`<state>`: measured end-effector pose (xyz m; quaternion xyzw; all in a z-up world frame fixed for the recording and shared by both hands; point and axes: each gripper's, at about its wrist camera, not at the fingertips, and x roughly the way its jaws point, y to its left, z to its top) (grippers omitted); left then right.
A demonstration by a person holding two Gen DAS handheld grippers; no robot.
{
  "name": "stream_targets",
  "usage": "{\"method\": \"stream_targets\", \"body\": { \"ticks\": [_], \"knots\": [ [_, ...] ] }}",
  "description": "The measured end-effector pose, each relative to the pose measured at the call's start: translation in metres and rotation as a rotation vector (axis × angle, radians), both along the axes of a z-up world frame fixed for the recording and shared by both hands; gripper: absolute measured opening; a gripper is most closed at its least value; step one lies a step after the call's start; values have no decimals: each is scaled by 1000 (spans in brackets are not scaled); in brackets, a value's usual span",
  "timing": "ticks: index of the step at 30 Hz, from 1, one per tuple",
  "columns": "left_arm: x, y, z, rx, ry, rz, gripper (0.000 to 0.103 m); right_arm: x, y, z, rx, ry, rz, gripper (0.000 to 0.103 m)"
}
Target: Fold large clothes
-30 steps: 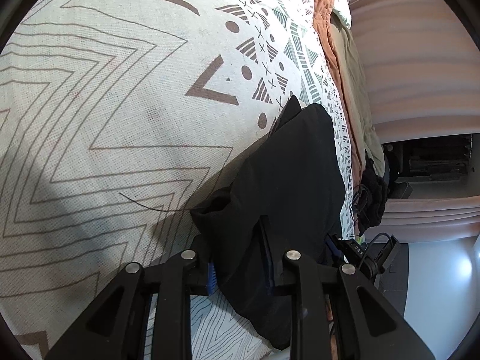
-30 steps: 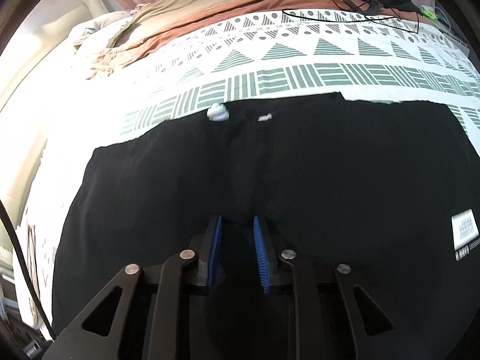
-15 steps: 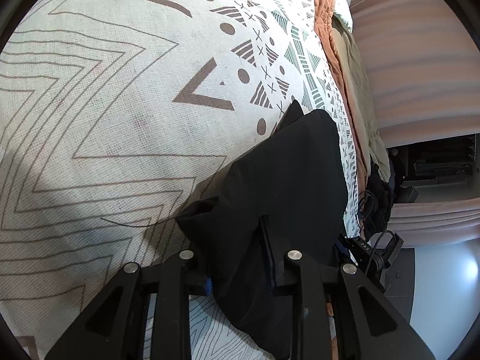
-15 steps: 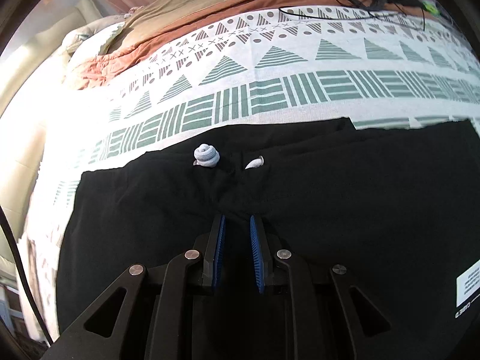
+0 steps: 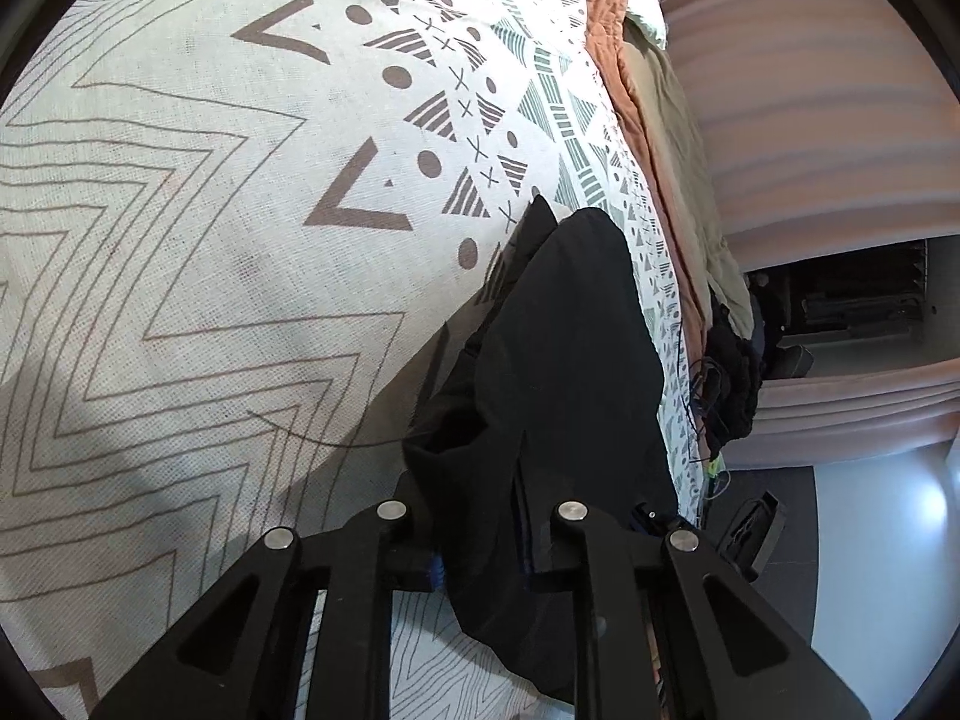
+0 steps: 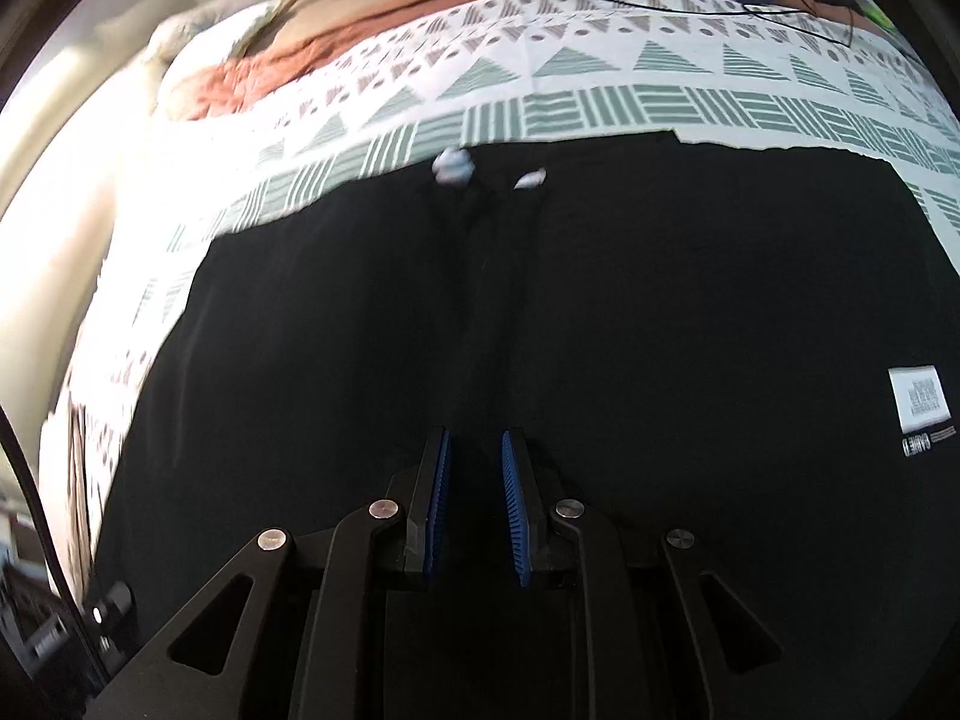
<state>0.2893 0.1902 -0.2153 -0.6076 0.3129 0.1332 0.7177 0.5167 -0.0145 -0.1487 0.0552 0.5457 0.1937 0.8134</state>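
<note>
The black garment (image 6: 600, 330) lay on the patterned bedspread (image 5: 210, 210). Left gripper (image 5: 480, 546) was closing on its bunched edge. Only the right view showed the right gripper (image 6: 475, 498) pinching cloth and a white label (image 6: 918, 399).

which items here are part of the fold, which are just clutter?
In the job:
black garment
left gripper, jaws closing on a fold of it
right gripper, black cloth between its jaws

Lying about:
patterned bedspread
rust quilt
dark pile with cables
</note>
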Motion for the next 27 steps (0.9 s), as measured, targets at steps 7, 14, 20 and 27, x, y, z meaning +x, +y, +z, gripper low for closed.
{"method": "stream_targets", "body": {
  "ticks": [7,14,20,27],
  "knots": [
    [1,0,5,16,-21,-22,15,-35,-13,2,7,50,14,15],
    [-6,2,11,12,-84,-50,12,-84,-33,5,75,63,12,15],
    [-12,-1,22,12,-167,-72,10,-125,-61,1,188,89,7,15],
    [-8,-9,52,63,-250,-133,9,-143,-95,-2,265,108,-18,15]
  ]
}}
